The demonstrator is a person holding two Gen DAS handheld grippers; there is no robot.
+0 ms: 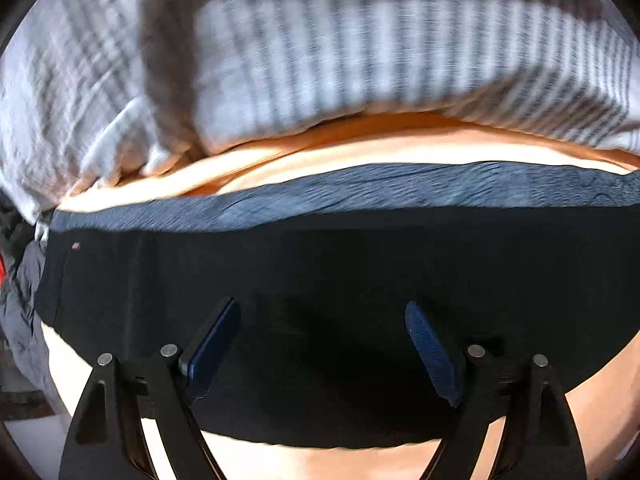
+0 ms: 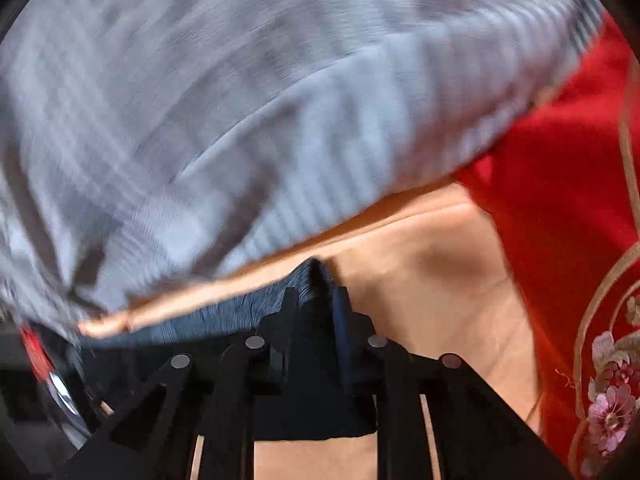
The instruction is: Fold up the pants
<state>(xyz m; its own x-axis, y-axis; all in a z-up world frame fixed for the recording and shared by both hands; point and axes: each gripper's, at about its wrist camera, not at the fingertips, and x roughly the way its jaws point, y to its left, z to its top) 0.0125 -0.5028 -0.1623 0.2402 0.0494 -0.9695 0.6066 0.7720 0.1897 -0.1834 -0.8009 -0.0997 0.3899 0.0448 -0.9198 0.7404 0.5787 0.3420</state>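
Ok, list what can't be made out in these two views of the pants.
- Pants, left wrist view: the legs' full run is cut off by the frame edges, and the near part is too dark to show folds.
- Right gripper, right wrist view: its fingers close on the waistband; the fabric hides the pads.
- Striped bedding, both views: blurred, pattern unclear.
- Red cloth: cut off at the right.

Each view is taken from a wrist camera and is directed forward along two black fingers, seen at the bottom edge. The left view is held close above the dark pants (image 1: 320, 272), facing the striped bedding (image 1: 340, 60) beyond. The right view is held closer still, at the pants edge (image 2: 248, 312). Pants, peach sheet (image 1: 360, 148) and striped bedding are shared by both views; a red cloth (image 2: 560, 200) is seen at the right.
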